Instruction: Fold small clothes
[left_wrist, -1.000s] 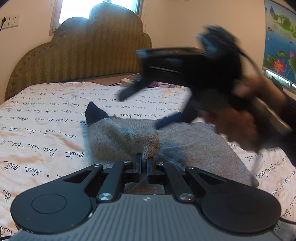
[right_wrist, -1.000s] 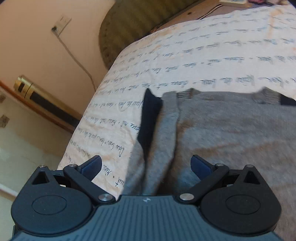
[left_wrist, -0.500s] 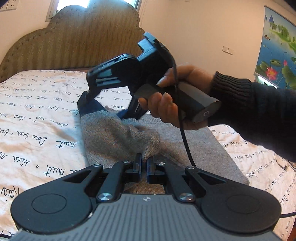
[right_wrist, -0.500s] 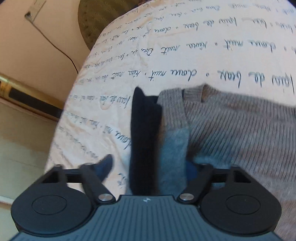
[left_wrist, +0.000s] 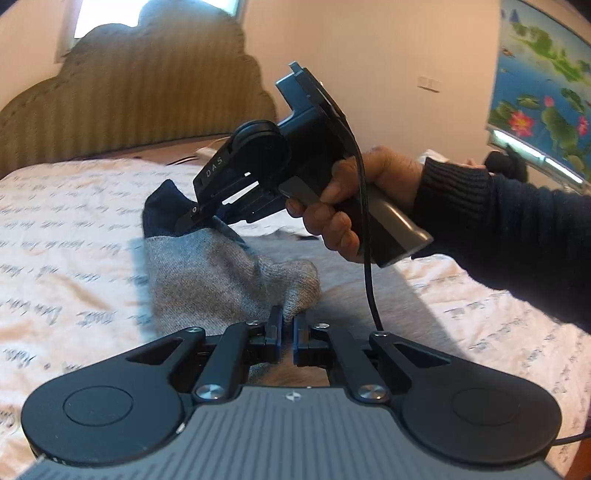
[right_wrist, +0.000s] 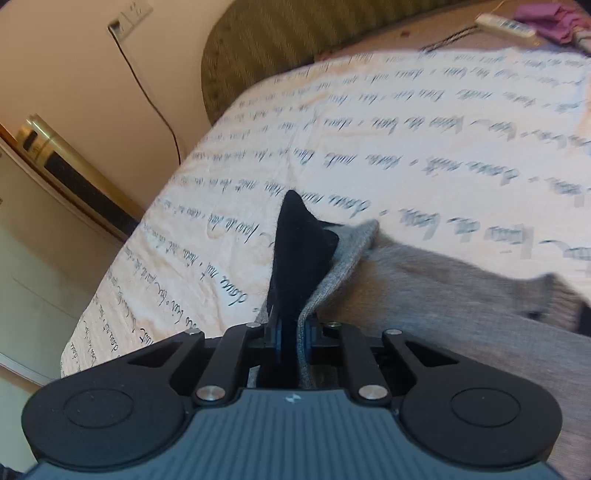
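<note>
Right wrist view: grey sweater, navy cuff pinched in right claw; left claw clamped on sweater.

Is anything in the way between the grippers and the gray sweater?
No, nothing visible is. The left gripper is shut on a fold of the gray sweater, and the right gripper has just been closing and now pinches its dark navy sleeve end.
</note>
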